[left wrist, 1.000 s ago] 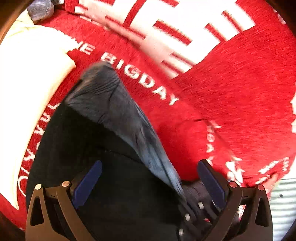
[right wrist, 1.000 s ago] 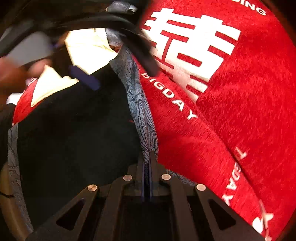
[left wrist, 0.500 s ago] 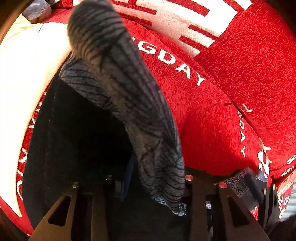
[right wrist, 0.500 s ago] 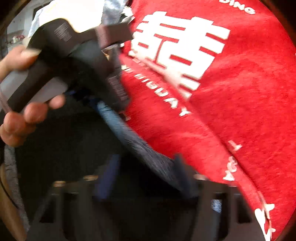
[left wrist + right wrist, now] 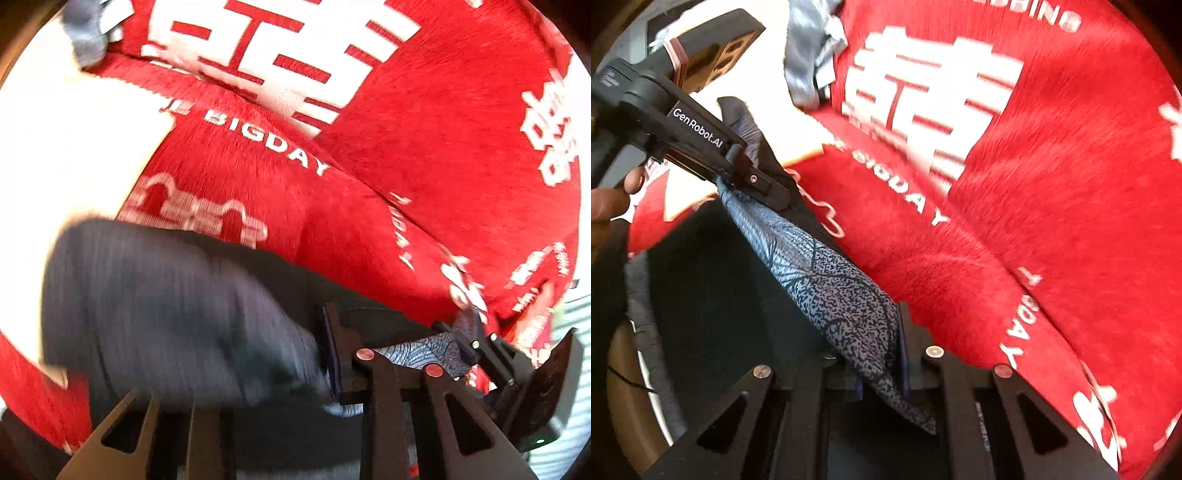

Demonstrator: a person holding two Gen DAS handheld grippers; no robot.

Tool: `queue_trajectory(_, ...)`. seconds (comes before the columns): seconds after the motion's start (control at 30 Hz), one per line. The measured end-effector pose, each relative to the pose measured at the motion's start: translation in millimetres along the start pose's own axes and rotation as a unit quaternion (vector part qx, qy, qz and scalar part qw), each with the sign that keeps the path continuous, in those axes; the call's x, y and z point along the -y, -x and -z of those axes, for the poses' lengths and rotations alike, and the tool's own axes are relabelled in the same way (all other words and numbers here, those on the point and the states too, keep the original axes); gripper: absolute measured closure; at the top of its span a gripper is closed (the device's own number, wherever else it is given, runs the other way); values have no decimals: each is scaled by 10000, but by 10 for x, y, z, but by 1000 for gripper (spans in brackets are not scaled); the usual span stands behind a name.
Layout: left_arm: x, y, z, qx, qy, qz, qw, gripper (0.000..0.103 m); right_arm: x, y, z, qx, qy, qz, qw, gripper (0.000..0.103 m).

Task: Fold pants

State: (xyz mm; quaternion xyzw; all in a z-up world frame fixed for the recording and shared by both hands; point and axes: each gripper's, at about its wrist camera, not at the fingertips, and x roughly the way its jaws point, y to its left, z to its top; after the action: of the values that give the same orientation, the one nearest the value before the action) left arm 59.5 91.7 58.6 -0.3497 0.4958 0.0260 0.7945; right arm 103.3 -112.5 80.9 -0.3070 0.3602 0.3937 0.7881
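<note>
The pants [image 5: 831,280] are dark, with a grey patterned band along the edge, and lie over a red blanket [image 5: 1052,206]. My right gripper [image 5: 882,365] is shut on the patterned band, with cloth squeezed between its jaws. My left gripper [image 5: 753,184] shows at upper left in the right wrist view, clamped on the same band farther along. In the left wrist view the pants [image 5: 166,314] bulge, blurred, over my left gripper [image 5: 325,373], which is shut on the cloth. The right gripper [image 5: 469,339] shows at lower right there, pinching the band.
The red blanket [image 5: 424,155] has large white characters and white lettering and fills most of both views. A cream cloth [image 5: 66,147] lies at the left. A crumpled grey garment [image 5: 809,70] lies at the far edge. A hand [image 5: 605,206] holds the left gripper's handle.
Both grippers have closed on the patterned band; half a second ago the right jaws stood apart. The band is now lifted and stretched between them, and the pants have swung towards the left wrist camera.
</note>
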Motion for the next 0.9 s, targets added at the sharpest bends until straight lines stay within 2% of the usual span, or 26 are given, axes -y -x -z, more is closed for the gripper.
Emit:
queue_trajectory(0.13,-356,70,623,-98,295,235,9992,75,-634,350,346,-85,317,446,9985,89)
queue_trajectory(0.27,-711,-42,1128,-423,692,104,9967,75,-1057,385,710,-342,-7,293,9990,90)
queue_trajectory(0.33,-775,-52,1274,-372,712,50,9968,75,-1183,389,787,-408,-138,309,9986,90)
queue_trajectory(0.47,-1015,-81,1306,-473,962,324,9937,75,-1306,273,907,-565,-396,513,9963,90)
queue_trajectory(0.53,-1005,-34,1315,-477,889,210,9947,75,-1307,242,938,-558,-588,565,9951,90)
queue_trajectory(0.63,-976,104,1373,-449,733,-132,9962,65,-1332,243,954,-552,-668,675,9939,90)
queue_trajectory(0.7,-1024,158,1371,-485,667,-329,9960,65,-1328,233,948,-539,-760,704,9932,90)
queue_trajectory(0.8,-1110,200,1395,-563,733,-383,9950,65,-1334,214,971,-512,-890,751,9919,90)
queue_trajectory(0.9,-1092,341,1386,-443,625,-371,9964,65,-1344,245,994,-483,-963,785,9911,90)
